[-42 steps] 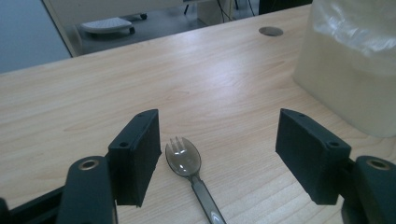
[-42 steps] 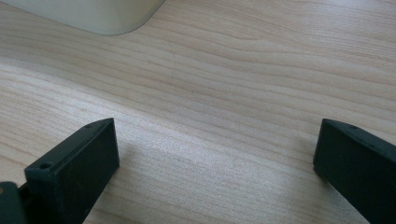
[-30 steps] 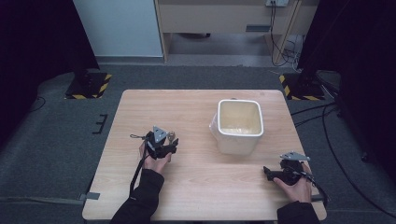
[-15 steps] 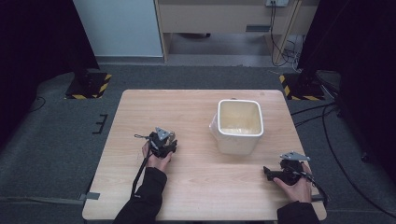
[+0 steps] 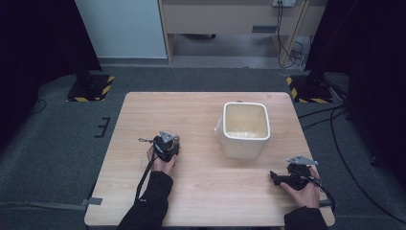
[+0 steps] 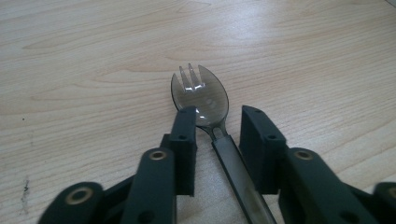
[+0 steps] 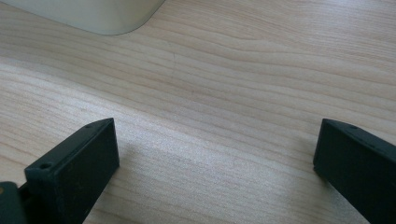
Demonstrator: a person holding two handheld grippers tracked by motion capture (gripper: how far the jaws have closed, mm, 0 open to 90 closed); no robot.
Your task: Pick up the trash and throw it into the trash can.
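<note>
Straddling a dark, see-through spork (image 6: 201,100), the left tool (image 6: 217,116) sits low on the wooden surface (image 5: 191,115), jaws parted, one on either side of the neck where bowl meets handle. The left jaw just touches the bowl's edge; the right jaw stands clear of the handle, so nothing is gripped. The spork lies flat, tines pointing away from the tool. From above, the left tool (image 5: 165,143) is on the surface's left half, near the front. Further right stands a cream square bin (image 5: 244,129), upright, well apart from the spork. Far right, the right tool (image 5: 282,178) rests near the front edge, jaws spread wide over bare wood, pointing leftward, holding nothing.
</note>
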